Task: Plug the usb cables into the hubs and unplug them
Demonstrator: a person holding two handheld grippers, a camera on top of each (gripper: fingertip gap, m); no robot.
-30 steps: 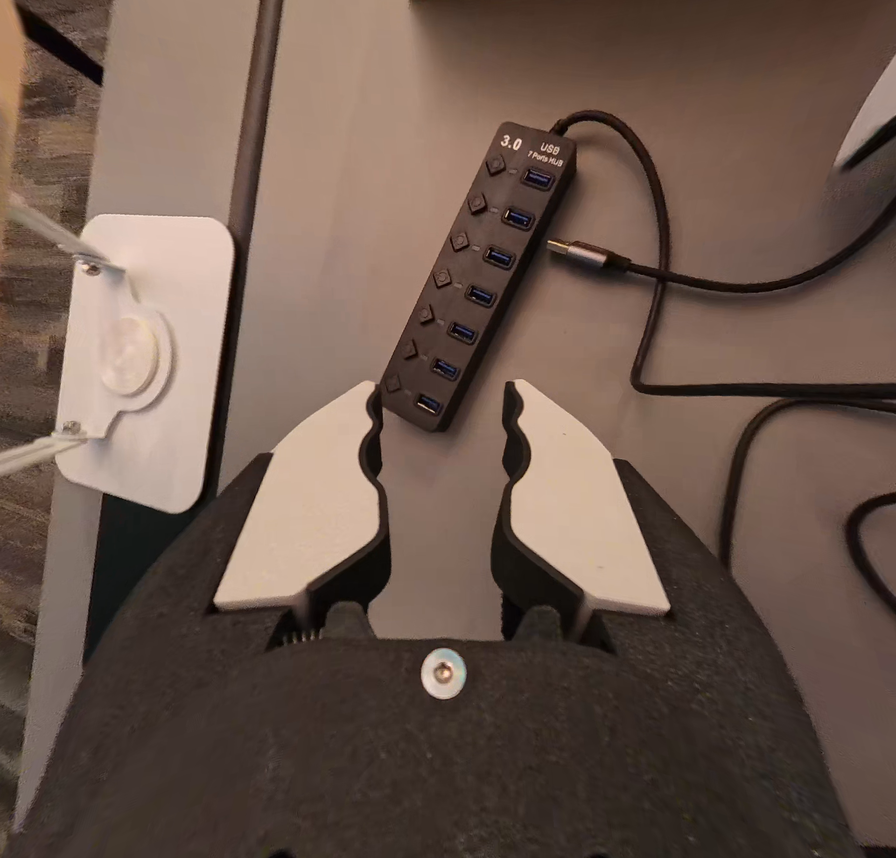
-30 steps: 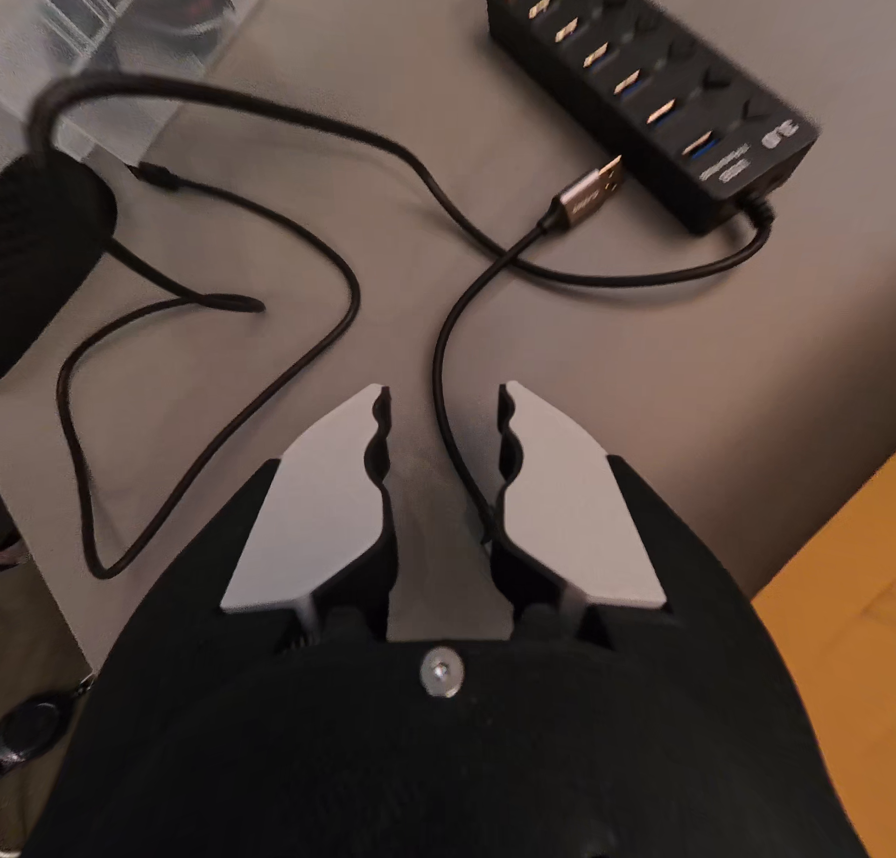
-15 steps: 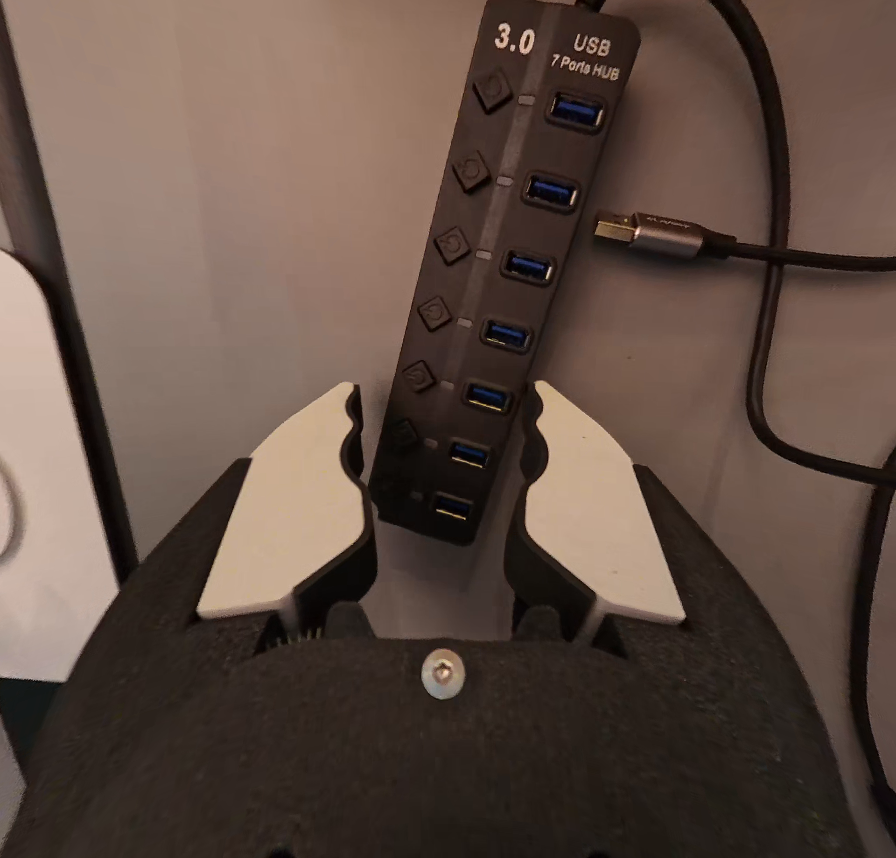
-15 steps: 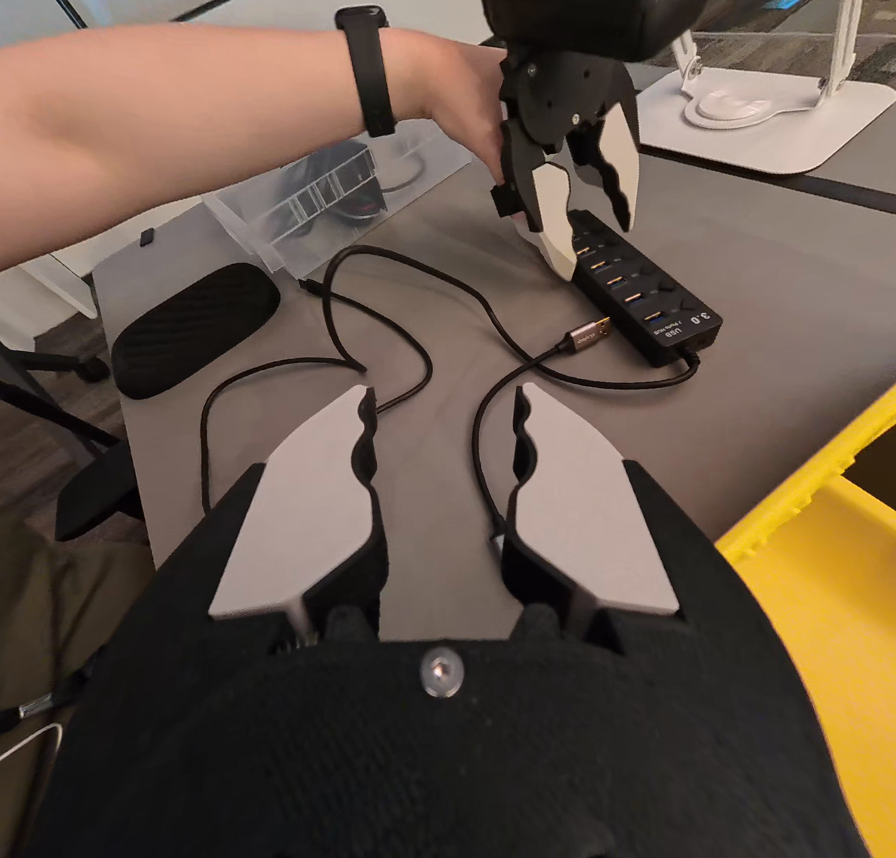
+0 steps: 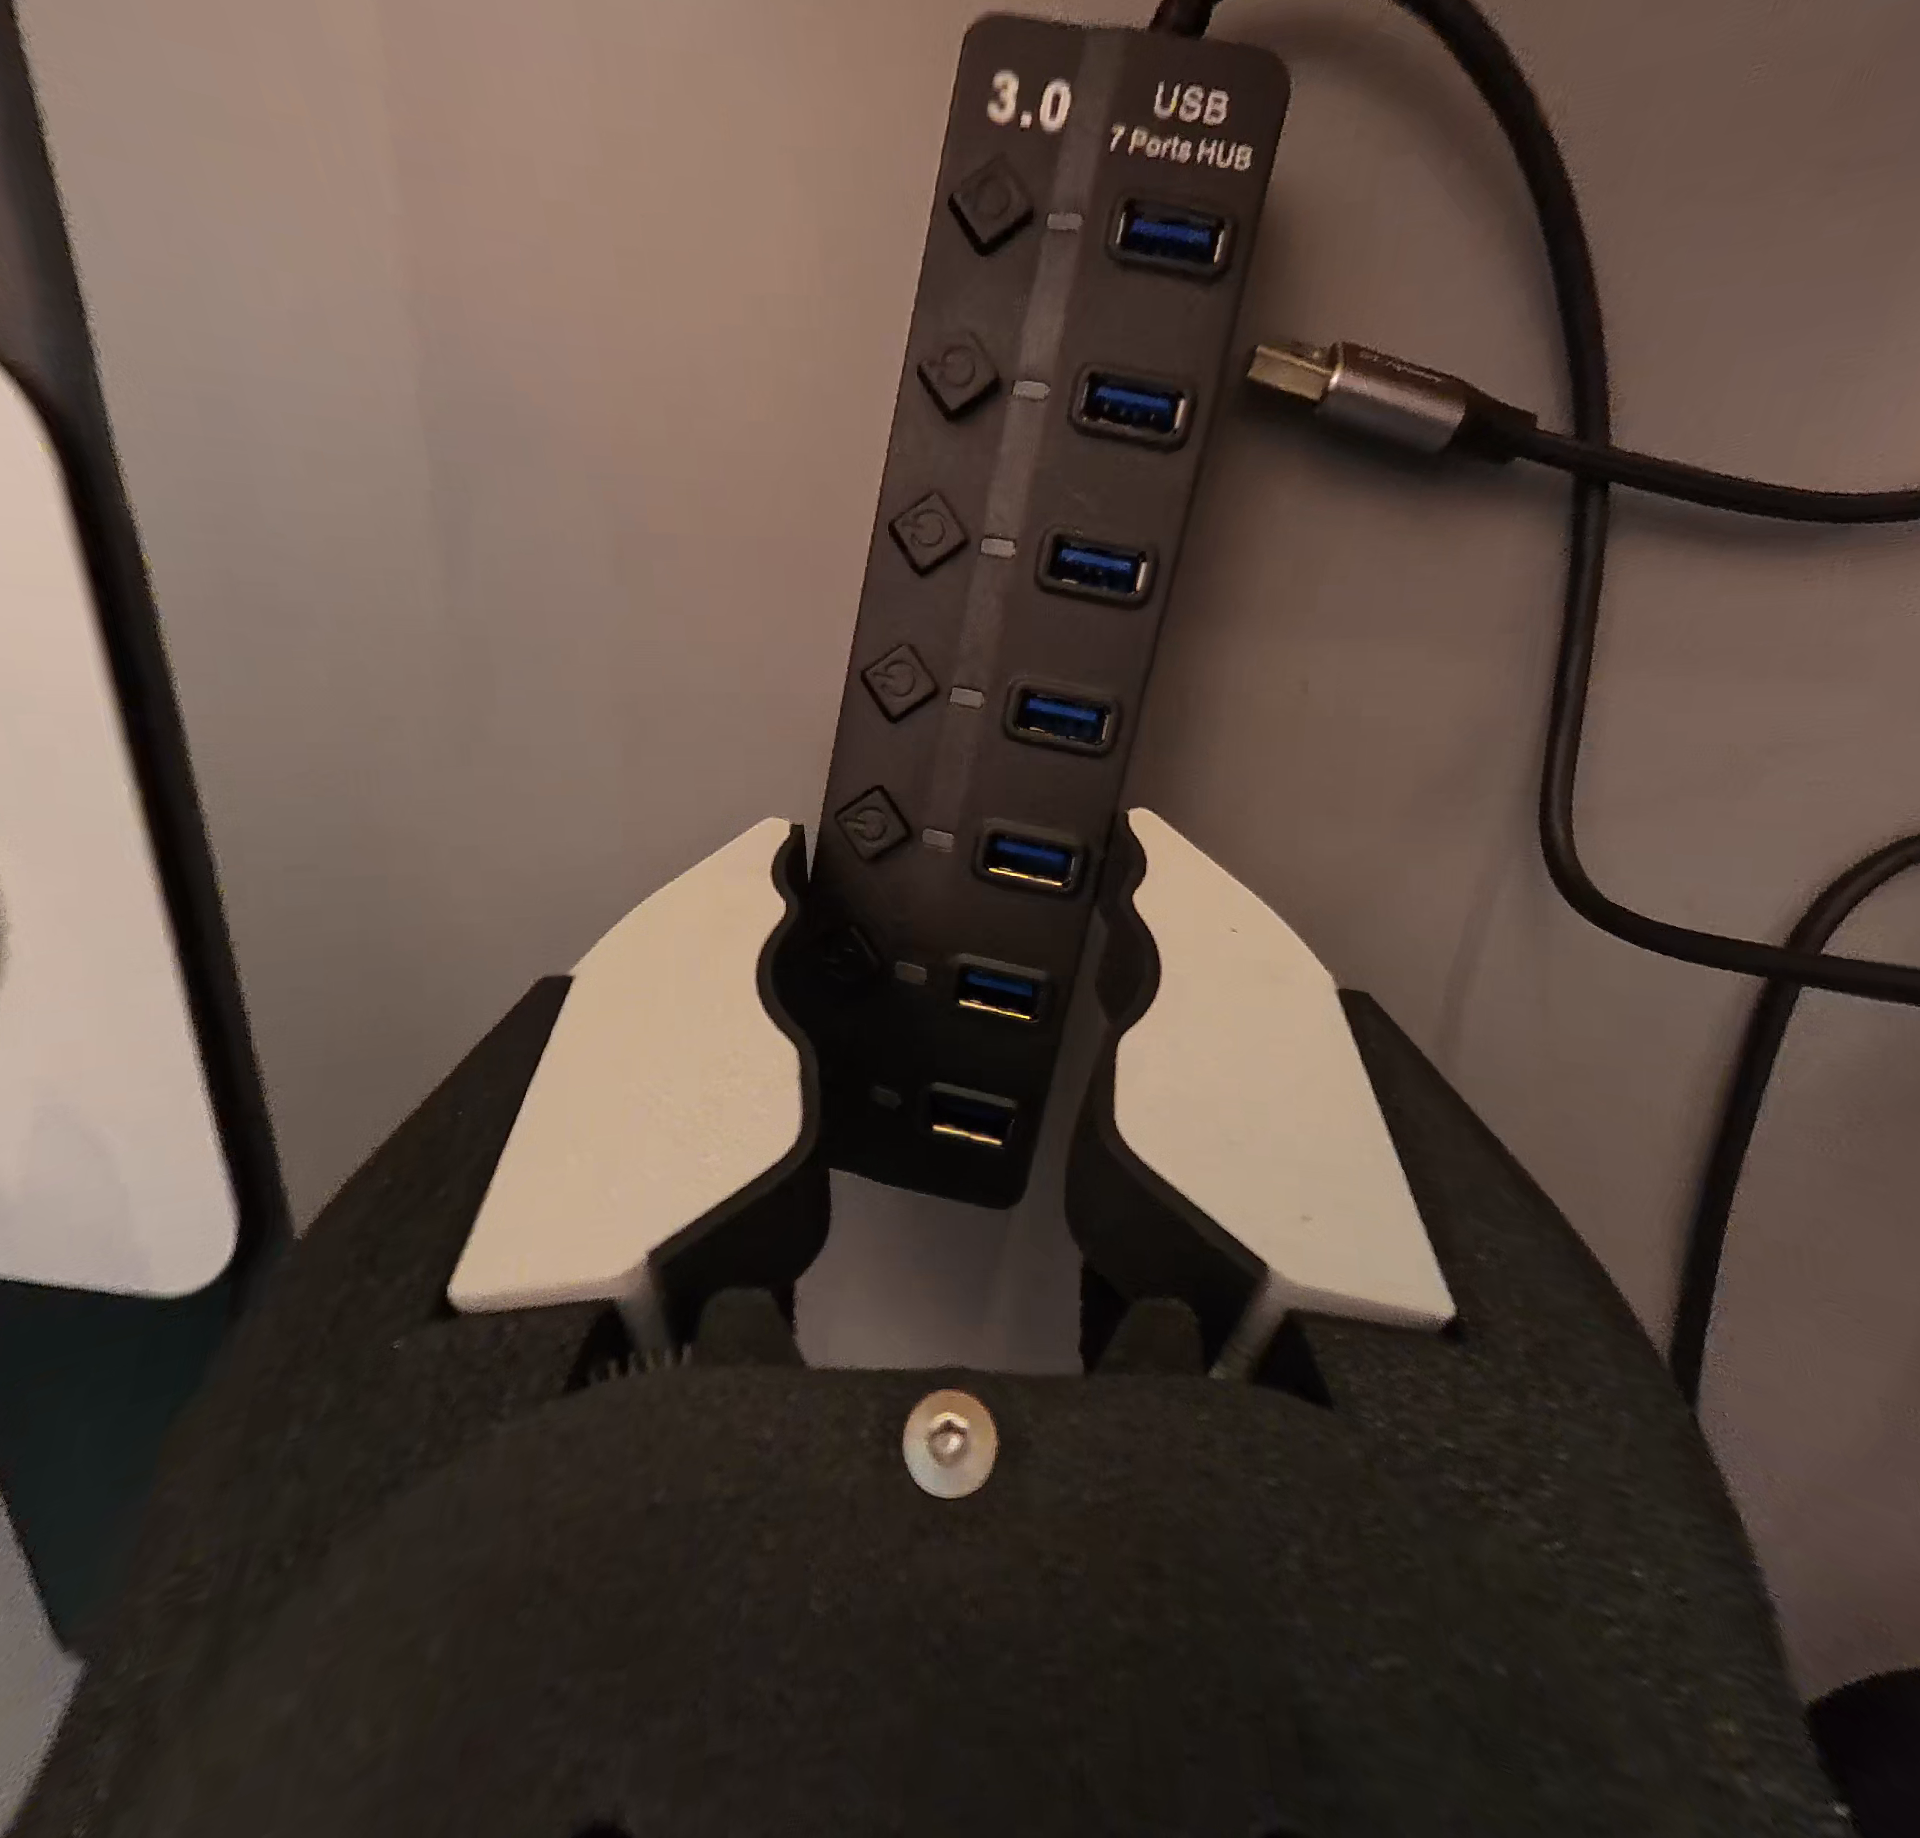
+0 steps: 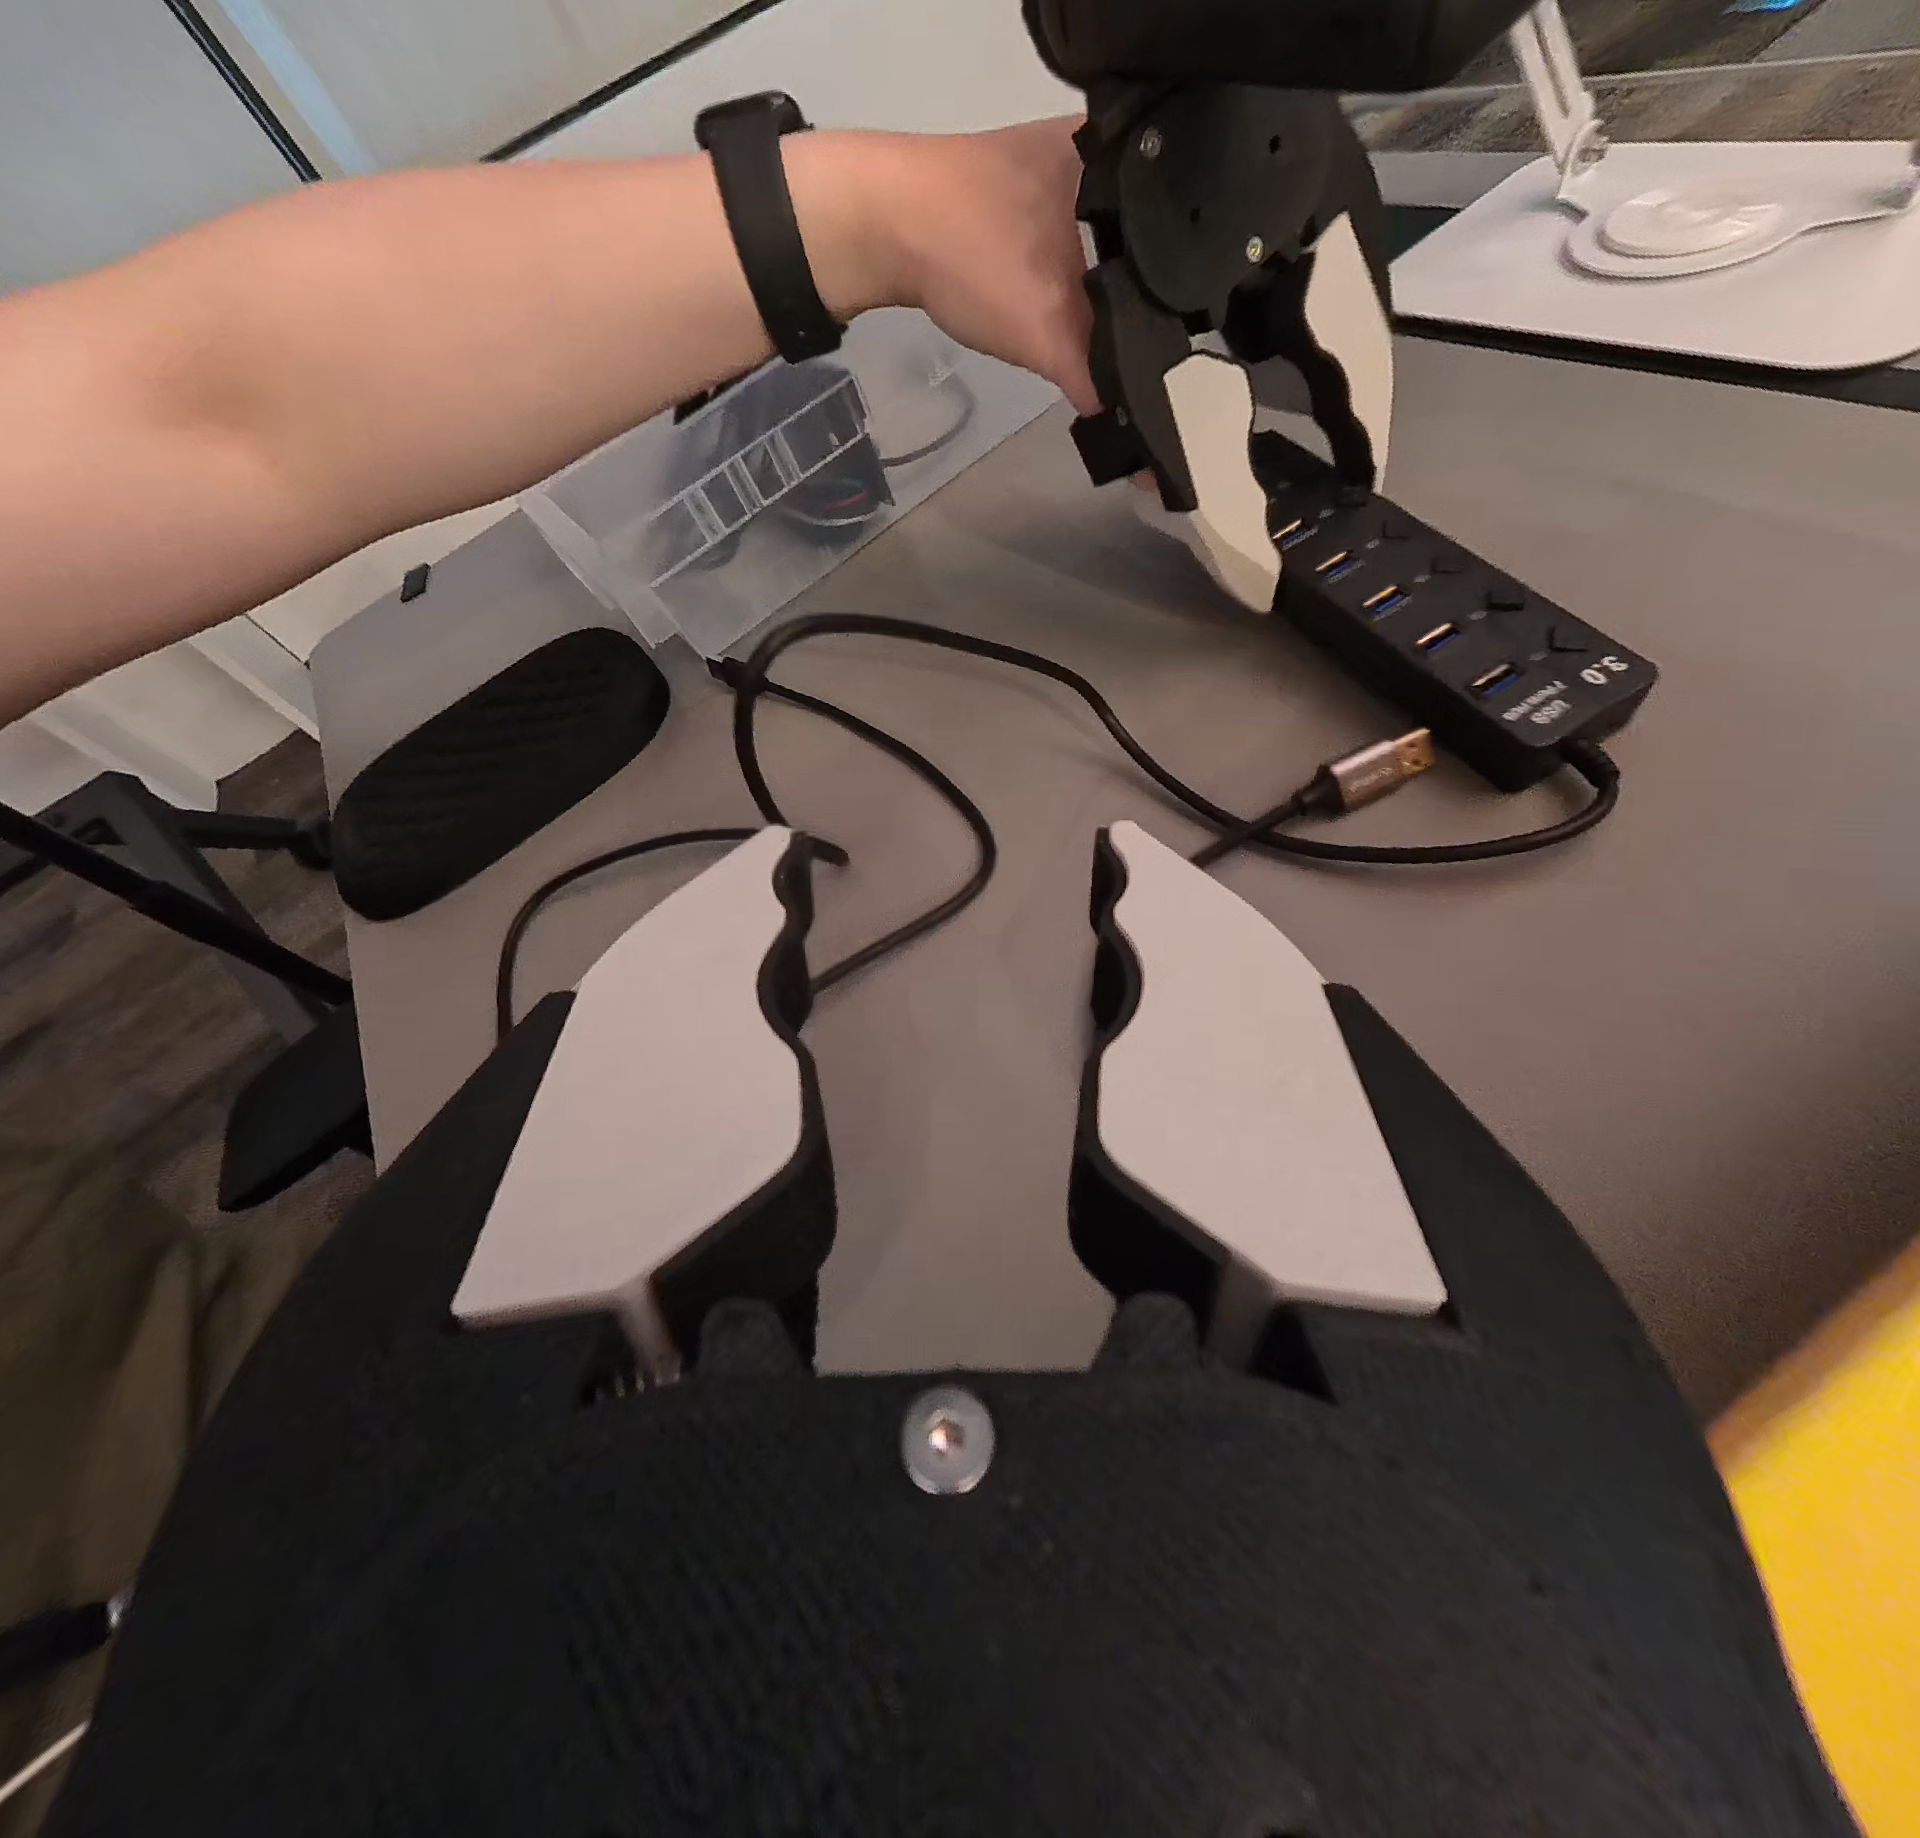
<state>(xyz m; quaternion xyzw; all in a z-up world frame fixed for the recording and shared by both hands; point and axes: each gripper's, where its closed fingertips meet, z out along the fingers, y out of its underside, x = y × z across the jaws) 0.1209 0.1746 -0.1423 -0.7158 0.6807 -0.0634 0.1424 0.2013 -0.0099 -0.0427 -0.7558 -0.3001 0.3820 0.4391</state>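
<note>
Grey desk [image 6: 1558,1009]: left gripper [image 5: 961,843] clamps hub [image 5: 1049,562]; right gripper [image 6: 945,853] gapes above looped cable [image 6: 935,749], plug [image 6: 1371,770] loose.

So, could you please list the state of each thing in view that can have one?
USB hub: flat on the table, every visible port empty.
USB plug: unplugged, lying beside the hub.
Left gripper: fingers straddle the hub's near end; actual contact cannot be told.
Right gripper: open, empty, above the table.
Clear plastic box: holds items, lid cannot be told.
</note>
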